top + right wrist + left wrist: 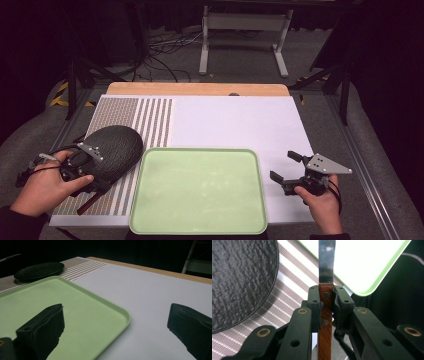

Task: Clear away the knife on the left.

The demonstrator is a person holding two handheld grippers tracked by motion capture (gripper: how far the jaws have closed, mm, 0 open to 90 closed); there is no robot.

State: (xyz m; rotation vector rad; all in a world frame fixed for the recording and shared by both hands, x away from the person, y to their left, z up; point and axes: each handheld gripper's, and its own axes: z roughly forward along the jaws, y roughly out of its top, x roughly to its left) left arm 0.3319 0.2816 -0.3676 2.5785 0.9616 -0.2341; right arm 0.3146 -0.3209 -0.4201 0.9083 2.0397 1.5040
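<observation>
Gripping a knife point(326, 305) by its wooden handle, the left tool point(326, 298) had its jaws nearly closed, pads pressed on either side of the riveted brown handle. In the left gripper view the steel blade ran straight up from between the jaws, over the striped placemat point(294, 282) and up to the edge of the pale green tray point(372, 270). The handle end of the knife point(87, 204) showed in the high view as a reddish-brown stub poking out below the left hand point(47, 187), at the near left of the tabletop point(235, 120), over the placemat point(150, 122).

A dark, rough-textured round plate point(117, 147) lay on the placemat just beyond the left tool point(82, 172), the tool's body overlapping its near edge in the high view. The tray point(200, 230) sat at the near middle of the white tabletop, just beside the plate; whether they touched could not be told.

The right tool point(285, 167) was held in the right hand point(320, 200) over the bare white surface to the right of the tray, well apart from the knife. Its jaws stood wide open with nothing between them; the right gripper view showed the tray's corner point(120, 312) and white tabletop point(155, 295) in the gap, with the plate point(38, 270) farther off.
</observation>
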